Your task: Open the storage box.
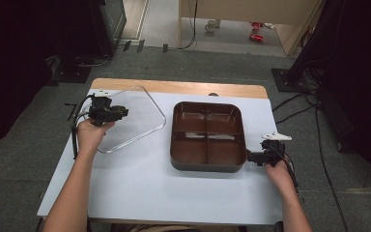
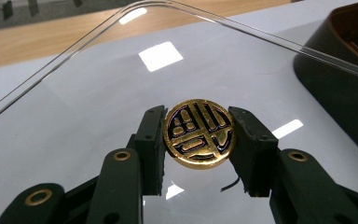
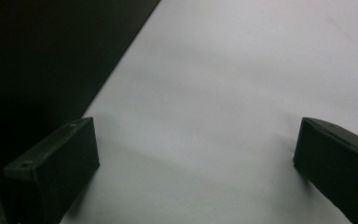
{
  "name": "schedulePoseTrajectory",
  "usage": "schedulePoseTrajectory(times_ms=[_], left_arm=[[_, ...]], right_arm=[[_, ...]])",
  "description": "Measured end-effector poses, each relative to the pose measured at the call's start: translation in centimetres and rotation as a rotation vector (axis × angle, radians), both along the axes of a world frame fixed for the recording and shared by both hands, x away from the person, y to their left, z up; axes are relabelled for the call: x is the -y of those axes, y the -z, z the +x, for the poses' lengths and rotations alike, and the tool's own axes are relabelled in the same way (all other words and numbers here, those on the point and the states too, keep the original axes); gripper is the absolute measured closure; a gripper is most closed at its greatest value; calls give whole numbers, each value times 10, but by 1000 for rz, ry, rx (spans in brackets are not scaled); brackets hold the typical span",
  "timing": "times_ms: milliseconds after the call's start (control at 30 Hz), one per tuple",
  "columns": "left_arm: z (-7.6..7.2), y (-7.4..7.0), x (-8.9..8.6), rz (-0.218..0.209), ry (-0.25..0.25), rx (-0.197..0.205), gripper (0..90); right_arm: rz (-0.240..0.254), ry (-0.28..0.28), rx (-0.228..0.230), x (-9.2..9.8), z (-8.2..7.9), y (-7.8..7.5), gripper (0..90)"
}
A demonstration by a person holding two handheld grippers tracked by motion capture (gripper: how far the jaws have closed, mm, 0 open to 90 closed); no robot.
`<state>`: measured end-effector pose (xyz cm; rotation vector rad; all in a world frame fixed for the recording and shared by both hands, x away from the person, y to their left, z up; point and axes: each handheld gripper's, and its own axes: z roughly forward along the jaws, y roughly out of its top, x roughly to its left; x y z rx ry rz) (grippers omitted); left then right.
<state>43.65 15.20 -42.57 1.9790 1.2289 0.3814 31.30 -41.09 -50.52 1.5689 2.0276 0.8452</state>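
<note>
White bench [image 1: 140, 183] carries a brown tray [image 1: 207, 137] with four compartments. Left claw [image 2: 199, 135] clamps the gold knob [image 2: 199, 134] of the clear lid [image 1: 135, 116], left of the tray. Right claw [image 3: 191, 172] gapes wide, empty, at the tray's right corner.

The white table [image 1: 140, 183] is evenly lit from overhead while the surrounding floor is left dim. Bright square ceiling reflections are seen on the clear lid [image 2: 98, 93] just ahead of the left gripper [image 2: 199, 140]. Soft shadows are cast beneath the right gripper [image 3: 196, 163], whose near jaws are blurred.
</note>
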Motion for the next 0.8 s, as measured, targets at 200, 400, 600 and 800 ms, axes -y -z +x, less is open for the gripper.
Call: schedulePoseTrajectory(times_ms=[200,400,600,800], left_arm=[[6,16,-10,29,-46,-25,590],[12,36,-17,63,-100,-51,590],[15,46,-12,113,-88,-58,589],[14,48,-13,93,-91,-50,587]], right_arm=[[0,0,0,0,0,0,0],[0,0,0,0,0,0,0],[0,0,0,0,0,0,0],[0,0,0,0,0,0,0]])
